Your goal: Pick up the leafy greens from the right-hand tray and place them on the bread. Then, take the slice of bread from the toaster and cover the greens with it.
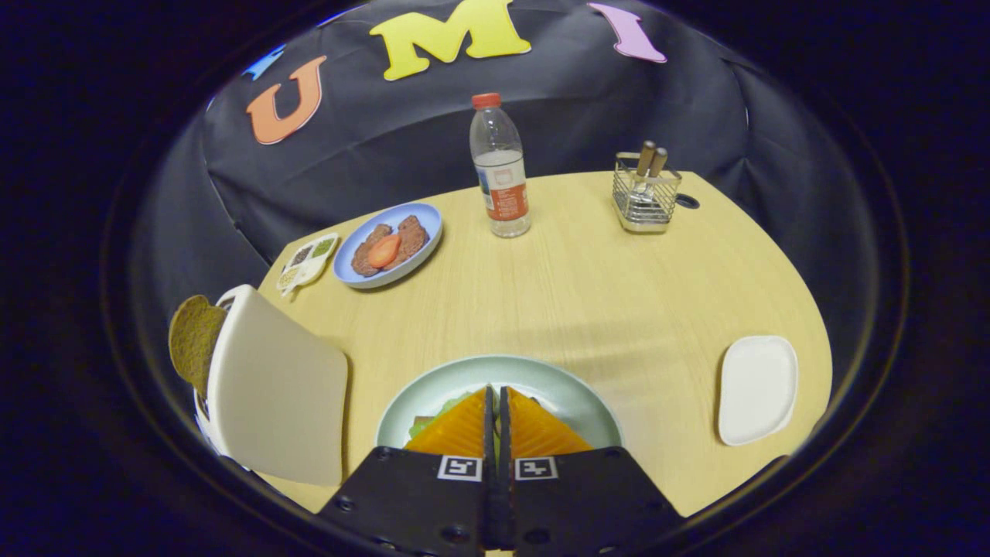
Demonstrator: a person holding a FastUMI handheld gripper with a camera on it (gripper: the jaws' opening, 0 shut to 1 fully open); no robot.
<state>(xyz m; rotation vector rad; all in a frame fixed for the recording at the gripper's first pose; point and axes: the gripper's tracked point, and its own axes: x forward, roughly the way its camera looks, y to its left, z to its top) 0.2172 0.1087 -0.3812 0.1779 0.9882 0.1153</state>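
With the fingers (pixel 495 402) nearly closed over the plate (pixel 576 394), the greens step looks done.
Only a thin gap separates them and nothing is held; the leafy greens (pixel 437 414) lie just beneath on the plate. Next move, as judged: go to the toaster (pixel 274 387) alongside on the worktop (pixel 588 294) and grip its bread slice (pixel 193 340). The right-hand tray (pixel 756 389) sits bare.

Table (pixel 588 309): pale wood grain. Plate (pixel 576 402): pale green. Tray (pixel 756 389): white. Toaster (pixel 274 387): white. Bread slice (pixel 193 340): brown. Bottle cap (pixel 486 100): red.
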